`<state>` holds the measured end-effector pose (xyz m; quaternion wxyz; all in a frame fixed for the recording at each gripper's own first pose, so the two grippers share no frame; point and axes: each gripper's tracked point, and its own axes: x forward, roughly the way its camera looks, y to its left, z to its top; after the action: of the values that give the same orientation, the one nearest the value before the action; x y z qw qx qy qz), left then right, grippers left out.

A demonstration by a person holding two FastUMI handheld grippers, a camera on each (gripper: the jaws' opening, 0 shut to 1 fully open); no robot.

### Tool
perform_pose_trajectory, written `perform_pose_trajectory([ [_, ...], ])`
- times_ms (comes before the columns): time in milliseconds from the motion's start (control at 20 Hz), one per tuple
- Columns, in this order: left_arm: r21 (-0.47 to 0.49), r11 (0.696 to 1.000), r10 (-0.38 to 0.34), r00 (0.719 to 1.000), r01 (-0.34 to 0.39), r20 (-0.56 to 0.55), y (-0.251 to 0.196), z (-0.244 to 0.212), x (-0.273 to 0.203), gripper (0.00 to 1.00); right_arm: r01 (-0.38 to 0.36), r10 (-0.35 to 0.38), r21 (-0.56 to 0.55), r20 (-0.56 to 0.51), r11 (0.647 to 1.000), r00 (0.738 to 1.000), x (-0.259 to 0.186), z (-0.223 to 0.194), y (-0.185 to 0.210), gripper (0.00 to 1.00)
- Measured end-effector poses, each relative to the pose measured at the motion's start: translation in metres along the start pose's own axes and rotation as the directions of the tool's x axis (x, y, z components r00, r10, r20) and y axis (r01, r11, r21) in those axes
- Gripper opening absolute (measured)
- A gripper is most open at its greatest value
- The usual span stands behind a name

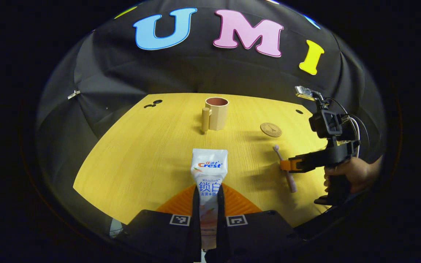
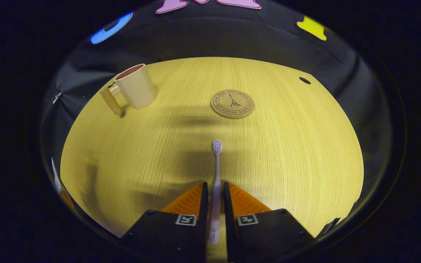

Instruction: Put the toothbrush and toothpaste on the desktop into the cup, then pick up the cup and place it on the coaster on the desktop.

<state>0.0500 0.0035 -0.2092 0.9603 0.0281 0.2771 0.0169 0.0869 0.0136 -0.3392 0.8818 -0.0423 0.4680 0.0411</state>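
Observation:
The white toothpaste tube (image 1: 209, 168) lies lengthwise between the fingers of my left gripper (image 1: 209, 190), which is shut on its lower half. The pale pink toothbrush (image 2: 216, 160) points away, bristles far, with my right gripper (image 2: 215, 186) shut on its handle low over the table. In the left gripper view the right gripper (image 1: 287, 165) sits across the toothbrush (image 1: 291, 182) at the right, held by a hand (image 1: 353, 175). The beige cup (image 1: 217, 113) (image 2: 135, 87) stands upright and apart at the back. The round cork coaster (image 1: 270, 129) (image 2: 232, 104) lies flat beyond the toothbrush.
The yellow wooden table (image 1: 141, 153) (image 2: 298, 153) ends at the black cloth wall behind. Small dark holes (image 1: 157, 102) (image 2: 304, 80) mark its far corners. Bare wood runs between cup, coaster and both grippers.

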Motion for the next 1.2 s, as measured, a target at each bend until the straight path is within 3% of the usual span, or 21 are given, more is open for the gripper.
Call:
perform_pose_trajectory([
  [50, 0.002, 1.0, -0.002, 1.0, 0.002, 0.003, -0.002, 0.001, -0.001, 0.21, -0.053, 0.053, 0.005, 0.0, 0.999, 0.999, -0.002, -0.001, 0.01, 0.16],
  [150, 0.004, 1.0, -0.014, 1.0, 0.014, 0.007, -0.004, 0.002, -0.002, 0.21, -0.144, 0.144, 0.003, -0.033, 0.99, 0.989, -0.004, -0.007, 0.027, 0.09],
  [350, 0.009, 1.0, -0.019, 1.0, 0.02, -0.008, -0.005, -0.002, 0.0, 0.21, -0.199, 0.199, 0.001, -0.052, 0.98, 0.979, -0.006, -0.007, 0.029, 0.07],
  [550, 0.001, 1.0, -0.021, 1.0, 0.021, -0.011, -0.006, 0.002, 0.004, 0.21, -0.186, 0.184, -0.055, -0.04, 0.981, 0.982, -0.008, -0.004, 0.017, 0.07],
  [600, -0.002, 1.0, -0.022, 1.0, 0.022, -0.006, -0.007, 0.006, 0.004, 0.17, -0.187, 0.185, -0.063, -0.034, 0.98, 0.982, -0.01, -0.003, 0.015, 0.07],
  [650, -0.005, 1.0, -0.022, 1.0, 0.022, -0.001, -0.007, 0.01, 0.006, 0.21, -0.191, 0.19, -0.063, -0.025, 0.98, 0.981, -0.012, -0.001, 0.012, 0.07],
  [850, -0.008, 1.0, -0.02, 0.999, 0.02, 0.036, -0.003, 0.039, 0.014, 0.21, -0.201, 0.202, -0.055, 0.016, 0.978, 0.979, -0.024, 0.016, -0.003, 0.07],
  [900, -0.013, 1.0, -0.022, 0.998, 0.023, 0.051, -0.002, 0.049, 0.017, 0.17, -0.203, 0.204, -0.055, 0.021, 0.978, 0.979, -0.027, 0.02, -0.008, 0.07],
  [950, -0.019, 1.0, -0.022, 0.997, 0.024, 0.07, -0.002, 0.061, 0.019, 0.21, -0.206, 0.208, -0.057, 0.025, 0.977, 0.978, -0.03, 0.023, -0.014, 0.07],
  [1150, -0.069, 0.996, -0.046, 0.985, 0.059, 0.168, -0.006, 0.122, 0.032, 0.21, -0.192, 0.197, -0.073, 0.068, 0.979, 0.978, -0.04, 0.037, -0.037, 0.07],
  [1200, -0.083, 0.994, -0.057, 0.979, 0.074, 0.195, -0.009, 0.141, 0.036, 0.26, -0.189, 0.194, -0.072, 0.077, 0.979, 0.978, -0.042, 0.041, -0.043, 0.07],
])
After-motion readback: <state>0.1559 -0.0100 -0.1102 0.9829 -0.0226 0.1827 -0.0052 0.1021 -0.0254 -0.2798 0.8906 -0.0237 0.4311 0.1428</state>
